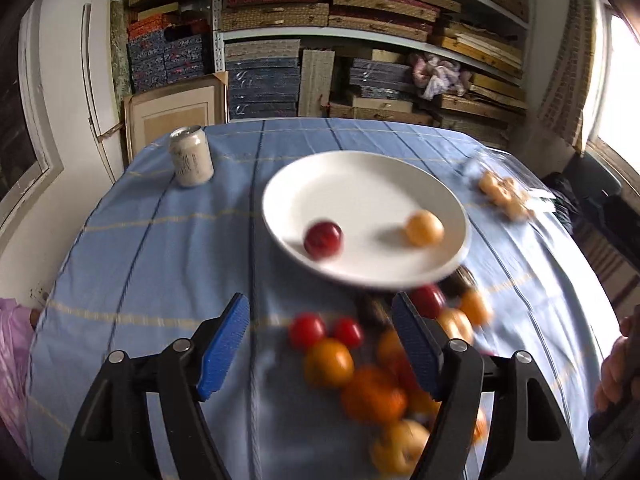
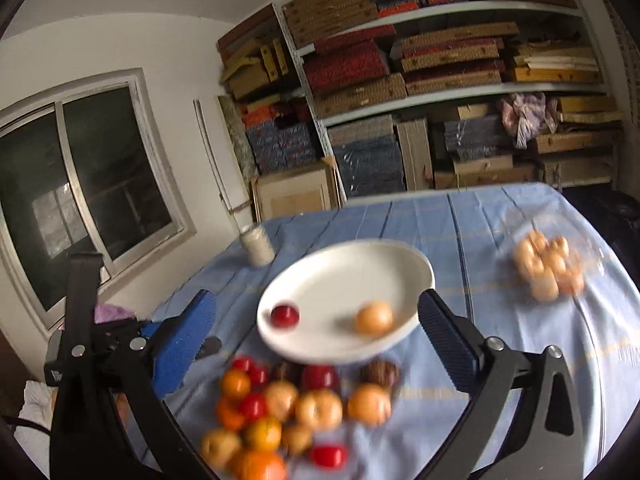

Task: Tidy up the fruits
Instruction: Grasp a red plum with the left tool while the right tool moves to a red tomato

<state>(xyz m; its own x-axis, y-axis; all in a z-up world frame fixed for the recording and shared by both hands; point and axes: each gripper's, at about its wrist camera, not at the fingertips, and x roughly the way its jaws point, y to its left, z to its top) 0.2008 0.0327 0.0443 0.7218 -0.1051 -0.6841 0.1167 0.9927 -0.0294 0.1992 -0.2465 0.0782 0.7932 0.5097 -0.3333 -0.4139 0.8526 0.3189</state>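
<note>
Left gripper (image 1: 320, 344) hovering jaws apart over fruit pile (image 1: 380, 380), right gripper (image 2: 316, 336) likewise spread, white plate (image 1: 360, 184) at 12 o'clock holding red fruit (image 1: 323, 240) and orange fruit (image 1: 424, 228), right view alone showing window (image 2: 80, 184) at 9 o'clock, can (image 1: 191, 157) at 11 o'clock.

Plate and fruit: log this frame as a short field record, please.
plate: white, on the blue tablecloth
on plate: one red fruit, one orange fruit
fruit pile: loose pile on the cloth, in front of the plate
can: upright, far left
left hand-held gripper: open, empty
right hand-held gripper: open, empty
</note>
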